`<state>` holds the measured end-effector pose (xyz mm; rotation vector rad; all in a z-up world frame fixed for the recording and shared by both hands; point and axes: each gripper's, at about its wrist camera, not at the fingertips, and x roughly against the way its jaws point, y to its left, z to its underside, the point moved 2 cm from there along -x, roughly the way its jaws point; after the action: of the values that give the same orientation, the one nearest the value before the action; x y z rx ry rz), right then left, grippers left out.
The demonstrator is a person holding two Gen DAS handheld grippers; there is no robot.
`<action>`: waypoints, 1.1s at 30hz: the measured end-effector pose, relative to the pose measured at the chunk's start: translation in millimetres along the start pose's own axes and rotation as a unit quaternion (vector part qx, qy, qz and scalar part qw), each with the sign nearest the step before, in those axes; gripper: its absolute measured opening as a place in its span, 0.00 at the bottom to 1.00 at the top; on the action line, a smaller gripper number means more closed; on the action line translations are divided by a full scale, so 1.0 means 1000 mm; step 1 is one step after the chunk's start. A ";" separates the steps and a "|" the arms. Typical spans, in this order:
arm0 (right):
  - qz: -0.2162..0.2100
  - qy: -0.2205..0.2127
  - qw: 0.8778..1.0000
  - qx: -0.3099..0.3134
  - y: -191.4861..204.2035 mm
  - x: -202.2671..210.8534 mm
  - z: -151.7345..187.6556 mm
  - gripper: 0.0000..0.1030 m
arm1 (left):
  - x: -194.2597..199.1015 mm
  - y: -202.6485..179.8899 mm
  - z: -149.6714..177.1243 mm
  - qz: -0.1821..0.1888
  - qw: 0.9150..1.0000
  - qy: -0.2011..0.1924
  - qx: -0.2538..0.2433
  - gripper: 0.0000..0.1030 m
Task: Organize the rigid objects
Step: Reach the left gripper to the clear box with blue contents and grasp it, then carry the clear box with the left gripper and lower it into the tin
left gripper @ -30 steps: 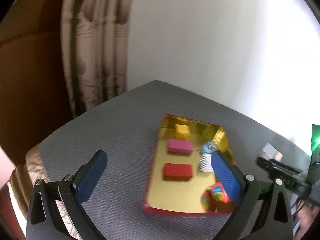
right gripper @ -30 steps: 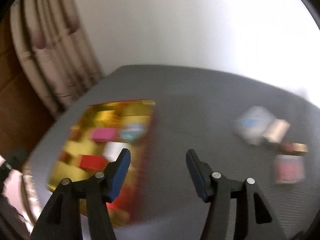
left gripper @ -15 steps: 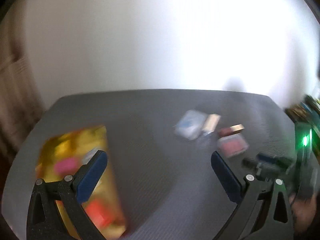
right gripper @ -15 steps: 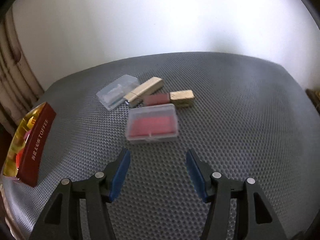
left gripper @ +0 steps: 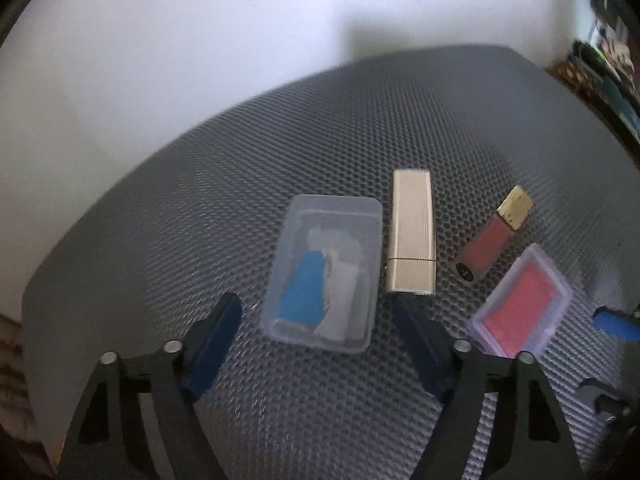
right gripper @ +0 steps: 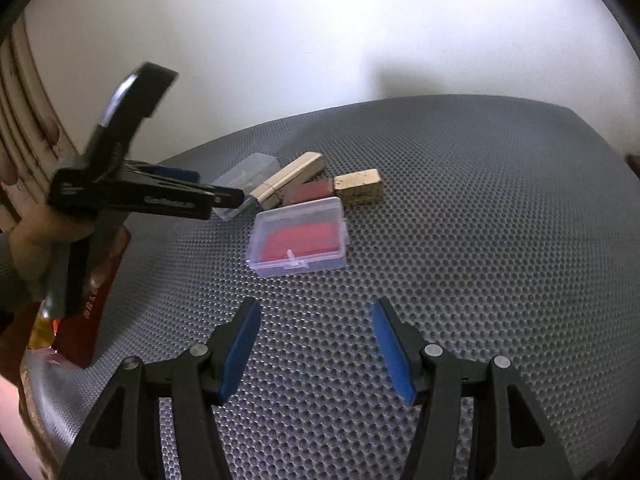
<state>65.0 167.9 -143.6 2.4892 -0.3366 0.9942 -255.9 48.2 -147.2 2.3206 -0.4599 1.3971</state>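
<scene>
A clear plastic box with blue and white contents (left gripper: 324, 272) lies on the grey mat, just ahead of my open left gripper (left gripper: 316, 312). Right of it lie a gold lipstick case (left gripper: 412, 236), a pink gloss tube with a gold cap (left gripper: 496, 236) and a clear box with a red insert (left gripper: 520, 304). In the right wrist view my right gripper (right gripper: 316, 316) is open and empty, short of the red-insert box (right gripper: 300, 240). The left gripper (right gripper: 224, 196) reaches over the clear box (right gripper: 248, 176) there.
A red and gold toffee tin (right gripper: 92, 300) sits at the left, partly hidden by the hand. The grey honeycomb mat (right gripper: 480, 240) ends at a white wall behind. A curtain (right gripper: 24, 128) hangs at far left. Clutter (left gripper: 600, 64) lies beyond the right edge.
My left gripper has swung from the tin to the group of small items and closed in on the clear box. My right gripper has moved slightly back from the red-insert box.
</scene>
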 end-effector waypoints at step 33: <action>0.026 -0.002 1.000 -0.007 0.001 -0.014 0.009 0.60 | 0.218 0.111 0.145 -0.187 0.943 -0.117 0.249 0.54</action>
<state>60.0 163.9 -158.6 2.4821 -0.4108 1.0046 -99.9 -135.4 2.9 2.7937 0.3084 1.1487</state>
